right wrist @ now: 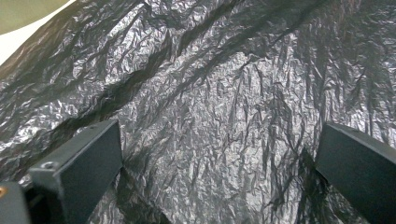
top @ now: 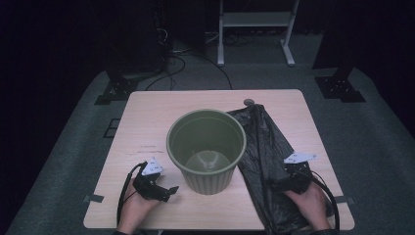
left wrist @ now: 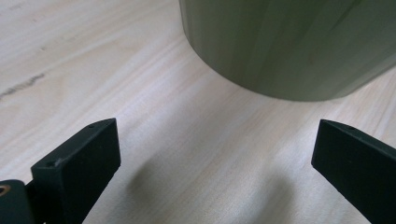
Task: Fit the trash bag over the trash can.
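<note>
The work looks barely begun: the green bin (top: 206, 149) stands upright and unlined at the middle of the tabletop (top: 147, 112), and the black bag (top: 266, 156) lies flat and crumpled along the right edge, touching the bin's side. The right gripper (top: 292, 177) hovers over the bag, fingers spread, pinching nothing; the left gripper (top: 164, 190) waits near the front-left corner, fingers spread too. The right gripper view reveals the bag's (right wrist: 210, 93) fine creases; the high view shows the bin's bare inside.
</note>
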Tool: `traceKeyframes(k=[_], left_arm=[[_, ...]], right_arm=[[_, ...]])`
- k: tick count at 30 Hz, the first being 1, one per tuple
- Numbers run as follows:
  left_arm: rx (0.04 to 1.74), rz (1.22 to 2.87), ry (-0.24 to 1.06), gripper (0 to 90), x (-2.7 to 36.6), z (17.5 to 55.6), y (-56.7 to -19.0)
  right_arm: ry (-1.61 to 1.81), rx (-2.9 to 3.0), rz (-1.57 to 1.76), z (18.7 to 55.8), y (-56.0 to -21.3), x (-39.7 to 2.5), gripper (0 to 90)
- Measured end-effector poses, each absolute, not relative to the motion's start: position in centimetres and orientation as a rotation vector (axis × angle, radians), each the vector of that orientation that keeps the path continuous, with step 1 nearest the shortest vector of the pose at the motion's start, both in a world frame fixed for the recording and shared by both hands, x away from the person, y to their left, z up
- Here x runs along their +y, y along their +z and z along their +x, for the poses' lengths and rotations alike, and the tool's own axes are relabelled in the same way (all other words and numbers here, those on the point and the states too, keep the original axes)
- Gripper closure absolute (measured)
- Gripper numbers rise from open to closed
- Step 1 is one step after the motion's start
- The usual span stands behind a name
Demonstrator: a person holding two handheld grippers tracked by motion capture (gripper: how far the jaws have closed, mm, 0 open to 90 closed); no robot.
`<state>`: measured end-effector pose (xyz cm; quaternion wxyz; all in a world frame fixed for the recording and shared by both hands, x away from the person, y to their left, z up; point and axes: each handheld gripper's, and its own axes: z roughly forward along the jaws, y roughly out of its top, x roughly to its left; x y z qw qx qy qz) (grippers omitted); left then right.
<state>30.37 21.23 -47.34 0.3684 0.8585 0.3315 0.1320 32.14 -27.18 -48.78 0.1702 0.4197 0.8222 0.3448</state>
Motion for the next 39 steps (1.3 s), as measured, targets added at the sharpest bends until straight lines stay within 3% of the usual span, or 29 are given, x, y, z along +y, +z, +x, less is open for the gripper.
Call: traceKeyframes(k=[6,11,17,20,33,39], left_arm=[[0.847,2.218,0.331,0.0,21.1,30.6,-47.9],[0.840,2.216,0.341,0.0,21.0,30.5,-48.2],[0.840,2.207,0.349,0.0,21.2,30.6,-48.3],[0.834,2.223,0.367,0.0,21.0,30.5,-48.3],[0.840,2.223,0.369,0.0,21.0,30.5,-48.3],[0.839,2.223,0.370,0.0,21.0,30.5,-48.3]], right_arm=[[0.984,2.333,1.189,32.1,-48.8,-27.2,2.5],[1.034,2.299,1.171,31.6,-48.5,-27.8,28.8],[1.086,2.319,1.114,31.3,-48.4,-28.0,75.0],[1.106,2.349,1.074,31.3,-48.4,-27.9,89.4],[1.168,2.502,0.891,30.9,-48.3,-25.0,89.6],[1.147,2.466,0.896,30.6,-47.5,-24.8,61.6]])
